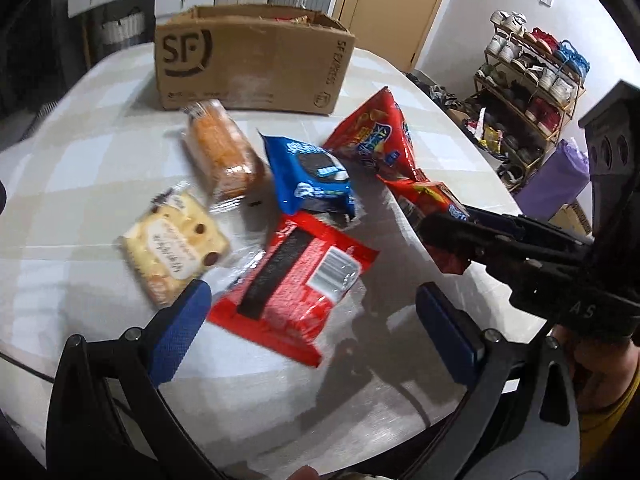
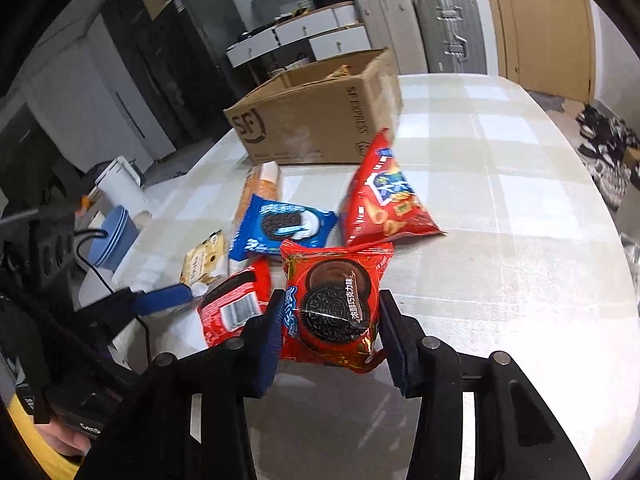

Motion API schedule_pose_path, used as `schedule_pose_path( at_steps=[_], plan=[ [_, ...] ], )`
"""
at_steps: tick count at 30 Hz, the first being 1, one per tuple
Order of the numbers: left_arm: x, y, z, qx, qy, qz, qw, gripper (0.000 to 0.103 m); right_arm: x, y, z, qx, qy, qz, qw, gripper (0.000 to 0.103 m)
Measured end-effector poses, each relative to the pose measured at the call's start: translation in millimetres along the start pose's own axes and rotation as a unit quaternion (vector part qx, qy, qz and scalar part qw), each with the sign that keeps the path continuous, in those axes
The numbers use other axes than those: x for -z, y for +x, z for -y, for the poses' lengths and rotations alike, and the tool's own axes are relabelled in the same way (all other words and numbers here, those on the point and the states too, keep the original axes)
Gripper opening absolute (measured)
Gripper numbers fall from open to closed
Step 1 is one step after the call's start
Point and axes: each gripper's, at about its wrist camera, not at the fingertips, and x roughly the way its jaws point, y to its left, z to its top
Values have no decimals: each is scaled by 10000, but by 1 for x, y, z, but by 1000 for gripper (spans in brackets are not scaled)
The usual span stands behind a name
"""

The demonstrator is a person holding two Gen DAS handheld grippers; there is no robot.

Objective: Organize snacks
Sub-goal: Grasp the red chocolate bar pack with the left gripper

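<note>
My right gripper is shut on a red Oreo pack, pinched by its sides and held a little above the table. In the left wrist view the same pack sticks out of the right gripper at the right. My left gripper is open, its blue pads either side of a red pack with a barcode lying flat. A blue Oreo pack, a red chips bag, an orange cake pack and a pale cracker pack lie on the table. The open cardboard box stands behind them.
The checked tablecloth has free room on the right side. A shoe rack stands beyond the table's right edge. Suitcases and white drawers are behind the box. Blue bowls and a white jug sit off the left edge.
</note>
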Motion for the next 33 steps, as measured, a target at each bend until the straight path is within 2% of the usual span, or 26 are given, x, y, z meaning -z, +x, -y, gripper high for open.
schedule_pose_path(
  at_steps=[2,5,7,9,10,12,17,23,28,33],
  plan=[
    [-3,5,1,95,-15,-38,9999,102,-1,-2,6,-37,137,8,9999,45],
    [-5,17,1,-12,103,-248,9996,101,-3,-5,11,-106,223,81,9997,45],
    [-6,22,-2,18,122,-365,9993,97,-3,-7,9,-121,206,111,9997,45],
    [-7,21,-2,-32,338,-342,9988,84,-3,-7,8,-141,179,109,9997,45],
    [-7,21,-2,-48,463,-341,9983,82,-3,-7,8,-154,171,100,9997,45],
    [-7,20,-6,9,558,-337,9979,69,-2,-6,6,-168,153,69,9997,45],
    [-7,19,-9,197,618,-337,9973,53,-3,-3,5,-207,112,29,9997,45],
    [-4,11,10,99,995,-142,9949,51,-4,-1,4,-227,109,3,9997,45],
    [-10,25,12,-28,898,-328,9954,51,-4,-1,5,-244,135,-10,9996,45],
    [-17,34,17,-77,936,-297,9951,51,-3,-1,6,-254,135,-28,9996,45]
  ],
)
